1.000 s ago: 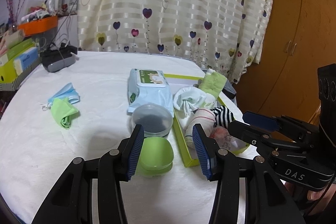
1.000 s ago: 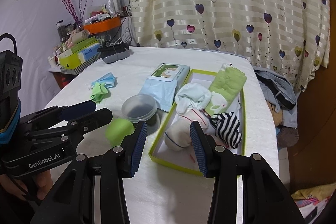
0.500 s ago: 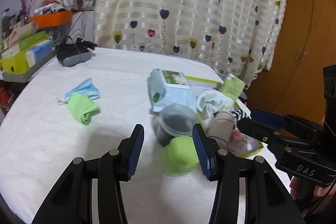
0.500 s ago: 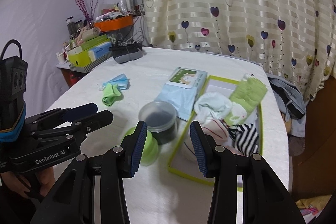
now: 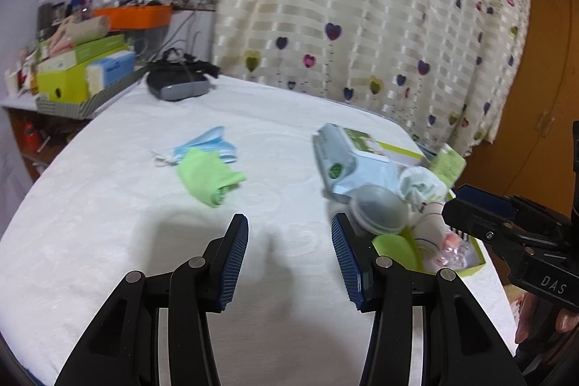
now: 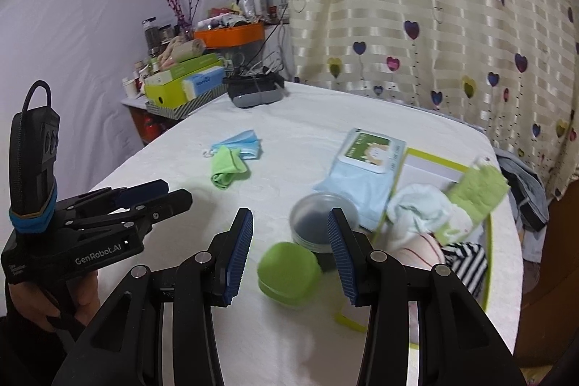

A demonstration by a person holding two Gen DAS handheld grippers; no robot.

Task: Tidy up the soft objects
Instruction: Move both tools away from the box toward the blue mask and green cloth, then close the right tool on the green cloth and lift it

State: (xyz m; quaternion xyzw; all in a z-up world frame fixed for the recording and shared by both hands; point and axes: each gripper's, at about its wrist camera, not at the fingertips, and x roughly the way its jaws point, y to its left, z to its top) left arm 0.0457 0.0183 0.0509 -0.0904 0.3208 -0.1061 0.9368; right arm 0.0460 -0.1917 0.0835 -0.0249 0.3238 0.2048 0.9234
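Here, both tongs, left tongs (image 5: 289,252) and right tongs (image 6: 289,248), hover half-open and empty above the bench (image 5: 108,223), apparently readied for the green cloth (image 5: 208,178).

left wrist: low, facing curtain | right wrist: alongside | shared: table (image 5: 108,205), green box (image 6: 486,281)

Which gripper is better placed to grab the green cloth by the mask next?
Left. The left gripper is open and empty, nearly facing the green cloth. The right gripper fronts the green container, cloth further off.
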